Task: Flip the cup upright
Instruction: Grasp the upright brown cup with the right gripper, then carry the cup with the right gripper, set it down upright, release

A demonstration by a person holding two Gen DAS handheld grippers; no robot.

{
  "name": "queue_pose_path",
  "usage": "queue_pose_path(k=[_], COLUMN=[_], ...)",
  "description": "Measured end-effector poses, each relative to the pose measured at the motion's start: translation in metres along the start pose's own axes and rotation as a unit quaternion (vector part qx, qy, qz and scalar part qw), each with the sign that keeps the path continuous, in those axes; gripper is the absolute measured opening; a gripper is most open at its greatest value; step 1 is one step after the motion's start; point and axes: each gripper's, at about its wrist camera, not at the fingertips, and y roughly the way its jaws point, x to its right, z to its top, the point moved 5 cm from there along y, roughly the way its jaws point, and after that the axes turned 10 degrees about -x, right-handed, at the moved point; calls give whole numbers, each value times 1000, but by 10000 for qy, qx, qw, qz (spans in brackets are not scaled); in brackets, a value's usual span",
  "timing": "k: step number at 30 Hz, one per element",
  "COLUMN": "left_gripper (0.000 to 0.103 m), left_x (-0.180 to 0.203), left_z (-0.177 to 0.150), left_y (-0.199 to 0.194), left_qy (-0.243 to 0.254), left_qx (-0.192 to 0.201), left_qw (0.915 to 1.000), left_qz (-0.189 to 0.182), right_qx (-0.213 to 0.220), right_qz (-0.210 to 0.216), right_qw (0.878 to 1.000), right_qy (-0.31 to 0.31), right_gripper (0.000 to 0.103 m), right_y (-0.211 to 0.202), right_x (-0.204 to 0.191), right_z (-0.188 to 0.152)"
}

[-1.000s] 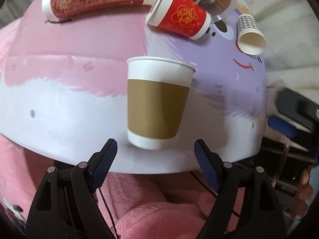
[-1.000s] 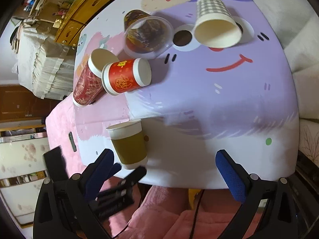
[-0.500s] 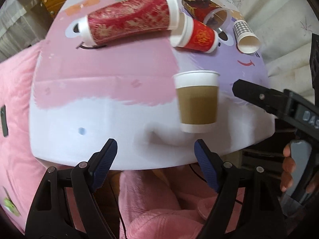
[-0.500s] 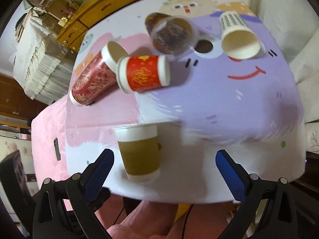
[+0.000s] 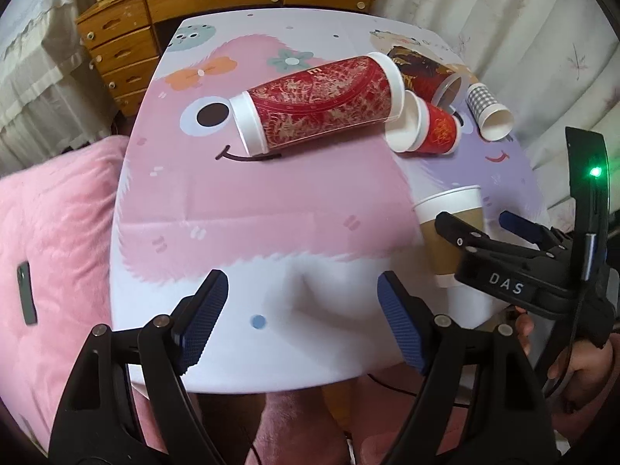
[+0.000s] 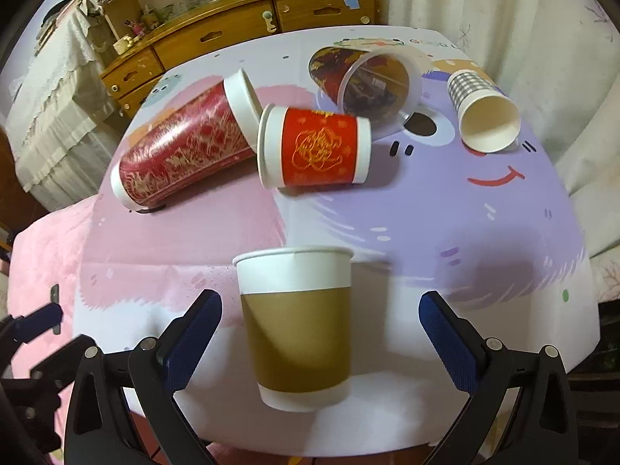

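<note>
A white paper cup with a brown sleeve (image 6: 296, 329) stands upright, mouth up, near the front edge of the round desk with the pink and purple cartoon cover (image 6: 445, 209). The right claw (image 6: 319, 343) sits low in front of it, jaws spread wide on either side of the cup and clear of its walls. From the left wrist view the right claw's black body covers the cup's lower right side, so only its rim and part of the sleeve show. The left claw (image 5: 302, 319) is also spread wide, with only bare desk between its blue pads (image 5: 201, 316).

Farther back four cups lie on their sides: a tall red and gold patterned cup (image 6: 182, 155), a short red paper cup with a gold emblem (image 6: 316, 147) touching the tall cup's rim, a clear plastic cup with dark red print (image 6: 366, 77), and a grey checked paper cup (image 6: 482, 112) set apart to the right. A wooden drawer cabinet (image 6: 232, 35) stands behind the desk. A pink plush blanket (image 5: 50, 240) lies to the left with a dark phone (image 5: 26, 294) on it. Only the fingers of the hand under the right claw show.
</note>
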Motion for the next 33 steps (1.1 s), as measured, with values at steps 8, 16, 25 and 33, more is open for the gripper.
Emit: queue_pose_path(k=[8, 16, 25, 33], left_gripper=[77, 77, 77, 77], left_x=[-3, -5, -5, -9], left_z=[-3, 2, 2, -2], left_y=[-1, -23, -25, -29], left_qy=[356, 440, 478, 531], left_qx=[0, 314, 358, 441], left_qw=[9993, 9985, 9982, 9976], left_qz=[68, 23, 6, 90], right_qx=[78, 327, 2244, 2891], right_qz=[-189, -177, -330, -809], right_qw=[9998, 9987, 9737, 9534], right_qy=[74, -358, -235, 301], right_gripper=[97, 67, 67, 67], right_y=[18, 4, -50, -32], right_x=[-12, -30, -34, -17], right_z=[3, 9, 7, -5])
